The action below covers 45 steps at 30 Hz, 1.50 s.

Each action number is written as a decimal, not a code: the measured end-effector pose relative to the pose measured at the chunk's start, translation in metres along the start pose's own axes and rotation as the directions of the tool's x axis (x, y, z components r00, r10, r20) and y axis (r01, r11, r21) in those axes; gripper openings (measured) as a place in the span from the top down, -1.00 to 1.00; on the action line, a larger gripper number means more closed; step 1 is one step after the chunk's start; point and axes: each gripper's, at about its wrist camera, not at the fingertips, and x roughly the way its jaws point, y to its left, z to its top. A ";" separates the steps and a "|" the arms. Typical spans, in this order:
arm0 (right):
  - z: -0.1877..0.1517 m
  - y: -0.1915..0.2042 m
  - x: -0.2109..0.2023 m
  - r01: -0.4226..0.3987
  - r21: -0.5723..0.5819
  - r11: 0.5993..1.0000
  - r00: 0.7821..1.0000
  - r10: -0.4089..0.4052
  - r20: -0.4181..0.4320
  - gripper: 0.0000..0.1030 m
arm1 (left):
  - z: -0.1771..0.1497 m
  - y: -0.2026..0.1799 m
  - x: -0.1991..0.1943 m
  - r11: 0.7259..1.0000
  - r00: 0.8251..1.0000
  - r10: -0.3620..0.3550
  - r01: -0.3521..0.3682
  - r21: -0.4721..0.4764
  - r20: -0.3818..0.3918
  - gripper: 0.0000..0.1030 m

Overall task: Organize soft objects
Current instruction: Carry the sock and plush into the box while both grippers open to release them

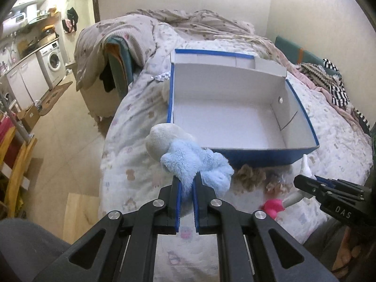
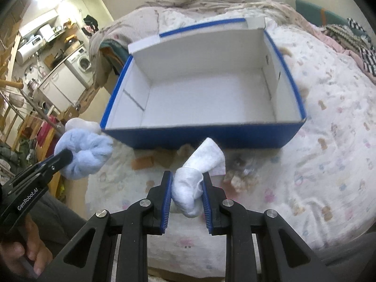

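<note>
An open blue box [image 1: 265, 158] with a white inside stands on the bed; it also shows in the right wrist view [image 2: 204, 135] and holds nothing. My left gripper [image 1: 187, 178] is shut on a fluffy light-blue and cream plush toy [image 1: 188, 159], held just before the box's near left corner; the toy also shows in the right wrist view [image 2: 82, 151]. My right gripper [image 2: 186, 179] is shut on a rolled white sock [image 2: 197, 171], held before the box's near wall. The right gripper [image 1: 303, 184] appears in the left wrist view at the lower right.
Brown fluffy items [image 1: 250, 176] and a pink object [image 1: 272, 208] lie on the patterned quilt [image 2: 329, 141] near the box's front. Striped clothes [image 1: 336, 89] lie at the bed's right. A kitchen with a washing machine [image 1: 52, 61] is far left; floor lies beyond the bed's left edge.
</note>
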 end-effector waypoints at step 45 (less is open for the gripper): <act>0.125 -0.051 0.103 0.069 -0.020 0.997 0.997 -0.070 -0.021 0.50 | 0.099 -0.052 0.169 0.983 1.000 -0.007 0.006 0.184 0.006 0.84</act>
